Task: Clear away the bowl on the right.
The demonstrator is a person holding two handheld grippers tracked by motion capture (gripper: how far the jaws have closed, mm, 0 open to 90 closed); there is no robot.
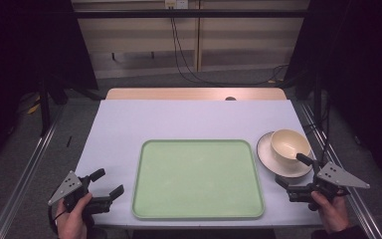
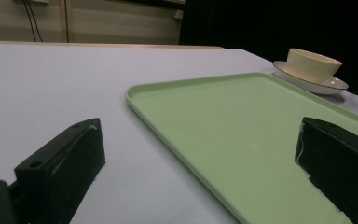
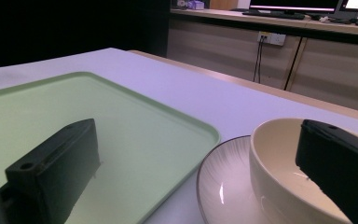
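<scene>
At the near edge of the counter (image 1: 119, 124), the left tongs (image 1: 110, 183) sit in a hand at the lower left corner, jaws spread wide with nothing between them, pointing across toward the green tray (image 1: 197, 179). In the left gripper view the tray's near corner lies just ahead of the jaws, one jaw over bare counter and the other over the tray's floor. The right tongs (image 1: 292, 172) are held at the lower right, jaws likewise wide apart and gripping nothing; one jaw tip stands at the near rim of the cream bowl (image 1: 289, 145), the other beside the saucer (image 1: 266, 152). Whether that tip touches the bowl cannot be told.

The tray lies in the middle between the two hands, flat, with nothing in it. Just right of it, close but apart, the bowl stands upright on the saucer, and nothing can be seen inside it. Beyond, a wooden strip (image 1: 194, 93) borders the far edge, and cables (image 1: 184, 59) hang down the wall behind.
</scene>
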